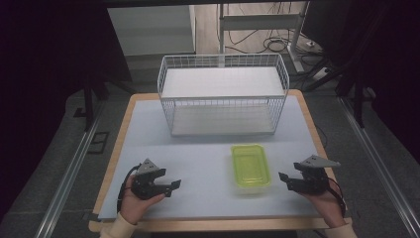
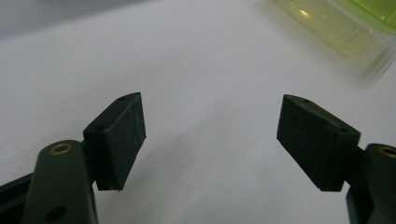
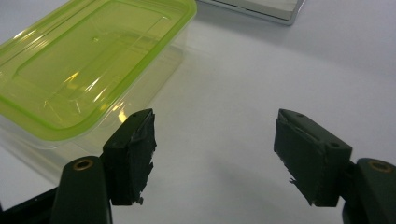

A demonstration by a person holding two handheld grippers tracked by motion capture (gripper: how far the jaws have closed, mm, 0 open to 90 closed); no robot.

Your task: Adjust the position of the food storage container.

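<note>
From the high view, the green-lidded container (image 1: 250, 165) sits on the table (image 1: 148, 129), toward the near edge and a little right of centre, well short of the white wire basket (image 1: 222, 94) that stands at the far edge. The left gripper (image 1: 173, 185) rests low by the near left corner, held in the person's left hand (image 1: 138, 201), its jaws pointing right toward the container and well apart from it. The right gripper (image 1: 283, 178) sits near the near right corner in the right hand (image 1: 324, 201), jaws aimed left at the container's near right end, just beside it but not touching.

Over to the left gripper view: both black jaws stand spread wide, bare table surface between them, nothing gripped. The container (image 2: 345, 23) shows blurred at the upper right, off beyond the pads.

Now the right gripper view: jaws released here too, wide apart with only table between them. The container (image 3: 88, 65) lies at the upper left, its clear wall close to the left pad (image 3: 133, 154); I cannot tell whether they touch. A corner of the basket (image 3: 261, 8) peeks in at the top.
</note>
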